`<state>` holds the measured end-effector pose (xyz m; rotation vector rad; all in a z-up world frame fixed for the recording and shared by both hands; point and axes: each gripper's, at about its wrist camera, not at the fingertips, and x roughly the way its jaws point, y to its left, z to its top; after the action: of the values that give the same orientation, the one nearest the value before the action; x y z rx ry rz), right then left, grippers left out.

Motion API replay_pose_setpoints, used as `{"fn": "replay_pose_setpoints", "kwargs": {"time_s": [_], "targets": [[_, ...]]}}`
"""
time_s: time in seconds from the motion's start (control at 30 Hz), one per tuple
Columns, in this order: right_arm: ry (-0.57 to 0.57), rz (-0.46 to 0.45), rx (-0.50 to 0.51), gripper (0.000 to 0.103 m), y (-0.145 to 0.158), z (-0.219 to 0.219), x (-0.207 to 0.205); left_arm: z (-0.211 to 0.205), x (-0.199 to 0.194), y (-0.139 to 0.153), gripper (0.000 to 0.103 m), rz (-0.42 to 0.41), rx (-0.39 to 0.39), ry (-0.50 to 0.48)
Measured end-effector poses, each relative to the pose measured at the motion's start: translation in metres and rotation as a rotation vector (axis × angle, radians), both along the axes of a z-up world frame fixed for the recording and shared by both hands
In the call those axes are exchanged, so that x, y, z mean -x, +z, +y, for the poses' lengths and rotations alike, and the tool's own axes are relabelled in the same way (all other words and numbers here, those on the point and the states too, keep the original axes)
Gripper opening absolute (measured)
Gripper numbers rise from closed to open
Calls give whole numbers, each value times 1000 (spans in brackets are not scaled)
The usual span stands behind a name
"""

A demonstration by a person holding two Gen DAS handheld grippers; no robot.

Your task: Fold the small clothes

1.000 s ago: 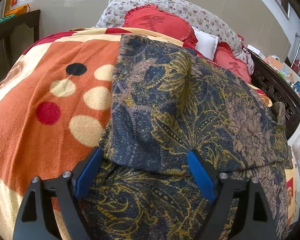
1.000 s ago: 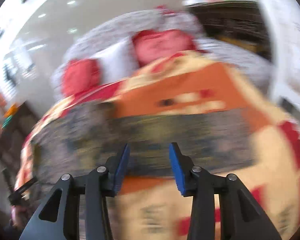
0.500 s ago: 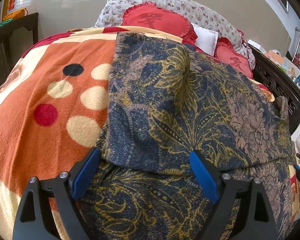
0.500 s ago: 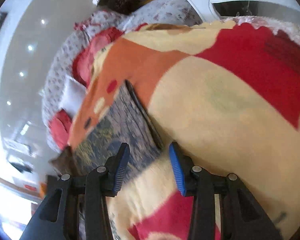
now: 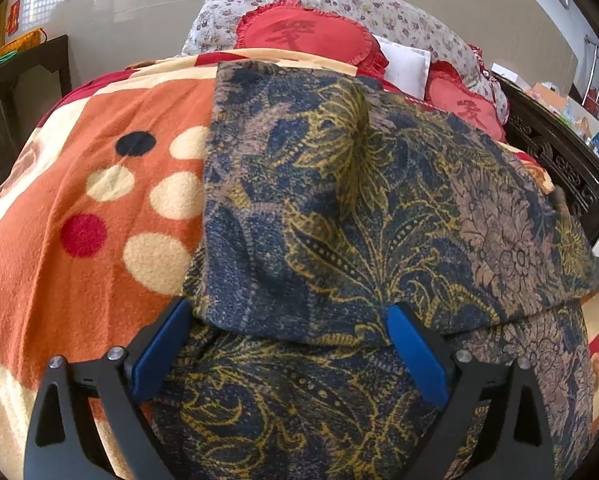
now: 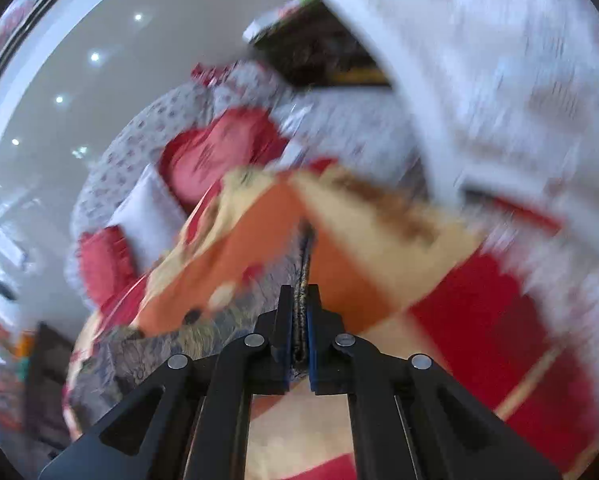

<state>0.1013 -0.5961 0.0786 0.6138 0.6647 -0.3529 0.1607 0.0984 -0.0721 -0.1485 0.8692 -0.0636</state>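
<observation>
A dark blue garment with a gold and brown floral print (image 5: 359, 208) lies folded over itself on the bed's orange blanket (image 5: 79, 184). My left gripper (image 5: 287, 316) is open, its blue pads on either side of the folded edge near me. In the blurred right wrist view my right gripper (image 6: 299, 300) is shut on an edge of the same garment (image 6: 301, 280), which runs away between the fingers; more of it shows at the lower left (image 6: 139, 344).
Red cushions (image 5: 311, 36) and floral pillows (image 5: 399, 20) lie at the head of the bed. A dark carved wooden bed frame (image 5: 559, 160) runs along the right. A dark cabinet (image 5: 19, 80) stands at the left. A white floral cloth (image 6: 499, 80) hangs at the right.
My right gripper swung to the garment's edge and closed on it. My left gripper stayed open and barely moved.
</observation>
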Motion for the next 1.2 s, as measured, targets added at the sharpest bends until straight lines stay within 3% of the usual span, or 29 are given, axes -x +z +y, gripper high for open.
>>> {"fn": "replay_pose_setpoints", "kwargs": {"time_s": [0.17, 0.3, 0.5, 0.67, 0.87, 0.97, 1.03, 1.13, 1.2], "targets": [[19, -17, 110, 12, 56, -17, 5, 1, 0, -1, 100, -1, 3, -2], [98, -73, 160, 12, 88, 9, 0, 2, 2, 0, 101, -4, 11, -4], [358, -234, 232, 12, 137, 123, -24, 2, 1, 0, 103, 5, 4, -20], [633, -337, 144, 12, 158, 248, -55, 7, 14, 11, 102, -13, -3, 0], [896, -312, 12, 12, 132, 396, -97, 27, 55, 23, 102, -67, -12, 111], [962, -236, -39, 12, 94, 457, -120, 30, 67, 15, 102, -79, -2, 115], [982, -165, -101, 12, 61, 493, -134, 37, 65, 11, 102, -56, 37, 126], [1019, -85, -130, 12, 19, 538, -147, 53, 64, 5, 102, -38, 126, 166], [1050, -47, -121, 12, -5, 568, -148, 55, 66, 6, 102, -50, 142, 167]]}}
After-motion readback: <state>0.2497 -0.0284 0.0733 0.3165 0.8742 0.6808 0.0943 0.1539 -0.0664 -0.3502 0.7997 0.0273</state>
